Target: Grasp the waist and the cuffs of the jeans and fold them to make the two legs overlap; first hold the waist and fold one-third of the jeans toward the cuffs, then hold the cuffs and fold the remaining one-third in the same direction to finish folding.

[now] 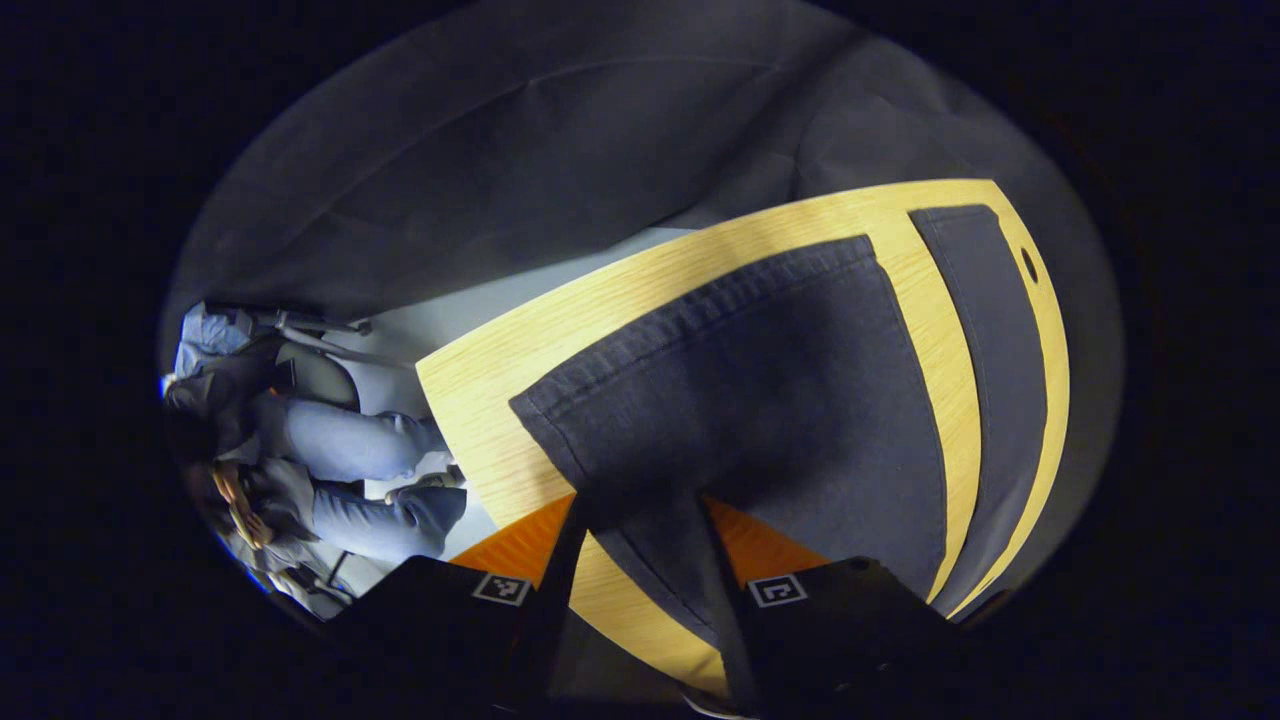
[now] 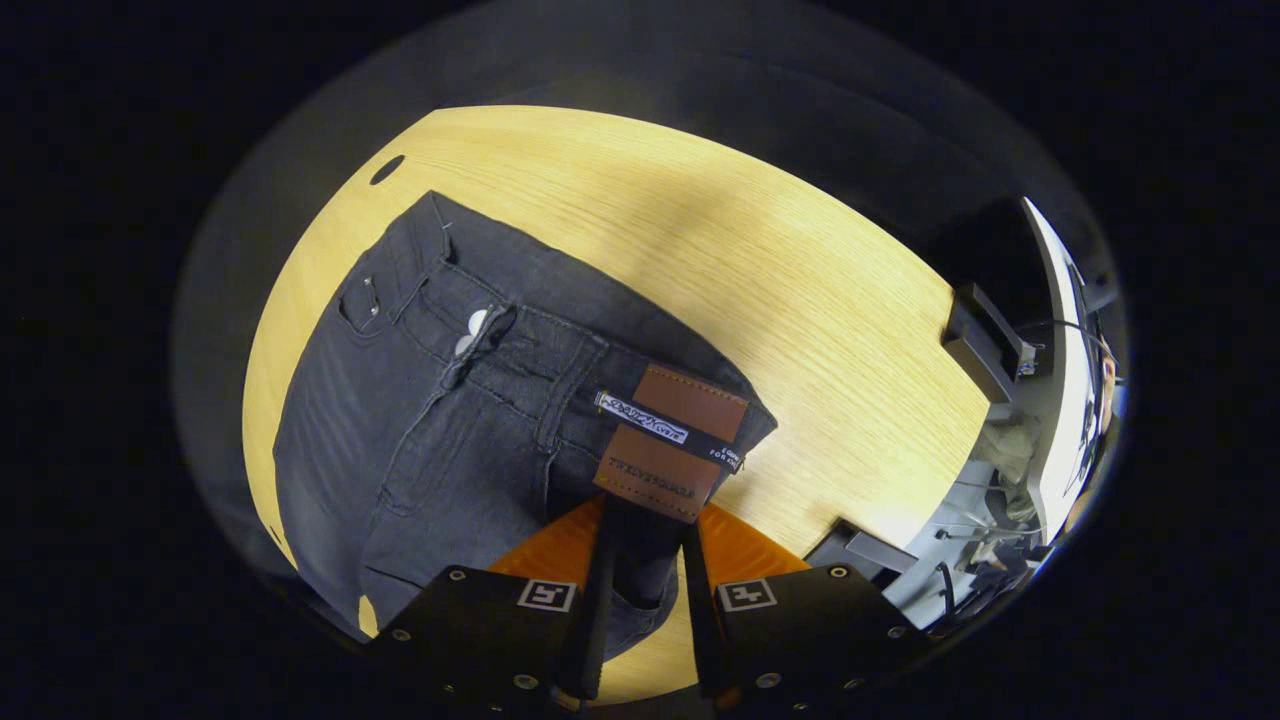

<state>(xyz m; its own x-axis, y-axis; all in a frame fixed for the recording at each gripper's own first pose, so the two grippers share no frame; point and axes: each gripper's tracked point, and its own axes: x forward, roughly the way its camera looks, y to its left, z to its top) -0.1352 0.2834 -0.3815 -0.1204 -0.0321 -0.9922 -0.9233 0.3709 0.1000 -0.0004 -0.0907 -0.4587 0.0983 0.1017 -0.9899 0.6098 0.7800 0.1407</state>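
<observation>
Jeans dark denim, flat | wood-grain table | left claw pinching cuff | right claw pinching waist

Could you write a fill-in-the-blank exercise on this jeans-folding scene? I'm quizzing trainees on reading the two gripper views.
1. The jeans lie on a light ____ table.
2. The right hand-held gripper is shut on the jeans at the ____ end, below the brown leather patch.
3. The left hand-held gripper is shut on a leg near its ____.
4. The metal waist button is ____.

Missing words: wooden; waist; cuff; unfastened
</observation>
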